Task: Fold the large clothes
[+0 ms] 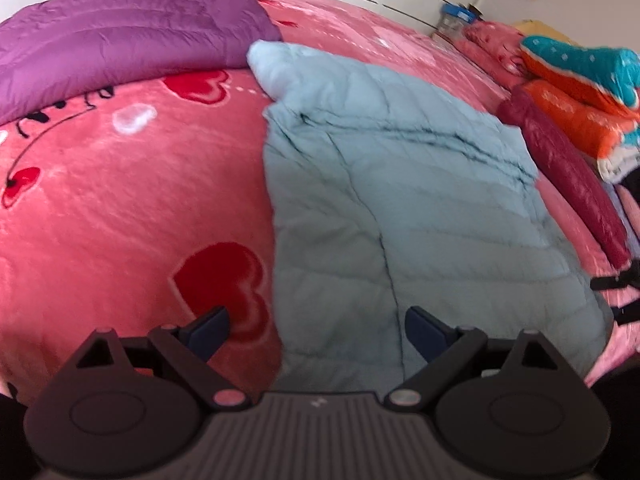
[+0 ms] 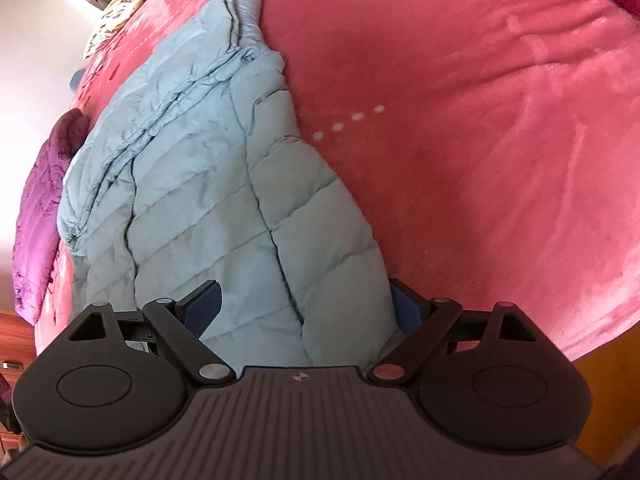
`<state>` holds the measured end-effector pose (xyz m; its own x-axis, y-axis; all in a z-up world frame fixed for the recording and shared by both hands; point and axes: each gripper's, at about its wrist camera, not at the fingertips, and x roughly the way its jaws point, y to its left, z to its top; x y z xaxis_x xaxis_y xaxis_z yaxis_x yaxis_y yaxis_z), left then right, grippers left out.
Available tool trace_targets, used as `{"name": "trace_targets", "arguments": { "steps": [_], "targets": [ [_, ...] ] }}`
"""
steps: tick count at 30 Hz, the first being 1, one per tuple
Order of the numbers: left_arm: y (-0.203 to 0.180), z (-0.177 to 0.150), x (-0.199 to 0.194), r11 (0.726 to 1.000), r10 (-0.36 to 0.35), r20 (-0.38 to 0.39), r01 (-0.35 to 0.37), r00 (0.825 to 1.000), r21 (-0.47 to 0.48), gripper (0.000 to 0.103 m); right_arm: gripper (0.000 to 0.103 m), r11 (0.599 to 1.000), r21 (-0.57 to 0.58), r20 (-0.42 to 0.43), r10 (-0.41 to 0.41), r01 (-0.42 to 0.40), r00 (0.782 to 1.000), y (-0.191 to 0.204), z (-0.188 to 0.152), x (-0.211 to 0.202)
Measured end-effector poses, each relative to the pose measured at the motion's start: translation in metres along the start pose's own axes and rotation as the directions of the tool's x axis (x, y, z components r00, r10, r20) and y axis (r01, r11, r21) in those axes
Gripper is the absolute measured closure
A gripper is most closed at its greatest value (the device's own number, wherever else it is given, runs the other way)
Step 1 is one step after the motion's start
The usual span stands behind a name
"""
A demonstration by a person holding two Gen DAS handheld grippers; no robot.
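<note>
Quilted pale-blue puffer jacket lies on plush pink blanket; left tool and right tool both spread wide.

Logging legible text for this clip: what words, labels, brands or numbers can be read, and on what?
None can be read.
Small pale logo on the left gripper body: a mark, no letters.
Same logo on the right gripper body.
Black script-like marks on the pink blanket: blurred, unreadable.
Blue jacket: no label shows.
</note>
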<state>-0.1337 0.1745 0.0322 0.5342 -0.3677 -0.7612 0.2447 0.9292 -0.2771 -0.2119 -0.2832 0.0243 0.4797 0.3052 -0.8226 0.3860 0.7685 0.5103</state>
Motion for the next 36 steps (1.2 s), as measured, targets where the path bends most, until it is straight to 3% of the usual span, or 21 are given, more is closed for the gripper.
{"name": "trace_targets", "arguments": {
  "steps": [4, 14, 17, 22, 27, 30, 33, 36],
  "targets": [
    [-0.002, -0.004, 0.001, 1.000, -0.002, -0.010, 0.002, 1.000, 0.022, 0.008, 0.000, 1.000, 0.000, -0.017, 0.019, -0.019, 1.000, 0.001, -0.001, 0.000],
    [-0.003, -0.007, 0.002, 0.996, -0.083, -0.043, 0.084, 0.996, 0.012, 0.008, 0.000, 0.987, -0.156, -0.100, 0.015, -0.030, 0.995, 0.027, -0.008, 0.011],
    [-0.007, -0.010, 0.003, 0.989, -0.148, -0.065, 0.150, 0.987, 0.017, 0.011, 0.000, 0.985, -0.163, -0.123, 0.039, -0.059, 0.992, 0.029, -0.009, 0.014],
    [-0.014, -0.012, 0.005, 0.979, -0.195, -0.082, 0.199, 0.977, 0.045, 0.017, 0.000, 0.979, -0.178, -0.176, 0.064, -0.096, 0.982, 0.035, -0.010, 0.021],
    [-0.014, -0.013, 0.008, 0.953, -0.300, -0.110, 0.302, 0.948, 0.005, 0.028, 0.000, 0.975, -0.183, -0.184, 0.090, -0.124, 0.979, 0.034, -0.007, 0.020],
    [-0.017, -0.015, 0.012, 0.953, -0.301, -0.122, 0.304, 0.946, 0.004, 0.029, 0.004, 0.960, -0.233, -0.141, 0.127, -0.158, 0.982, 0.042, -0.010, 0.013],
    [-0.020, -0.015, 0.014, 0.954, -0.296, -0.126, 0.299, 0.947, 0.009, 0.034, 0.015, 0.953, -0.263, -0.128, 0.118, -0.149, 0.985, 0.048, -0.010, 0.014],
    [-0.019, -0.013, 0.016, 0.955, -0.296, -0.132, 0.298, 0.946, -0.004, 0.055, 0.032, 0.948, -0.287, -0.143, 0.102, -0.140, 0.984, 0.053, -0.010, 0.019]
  ]
}}
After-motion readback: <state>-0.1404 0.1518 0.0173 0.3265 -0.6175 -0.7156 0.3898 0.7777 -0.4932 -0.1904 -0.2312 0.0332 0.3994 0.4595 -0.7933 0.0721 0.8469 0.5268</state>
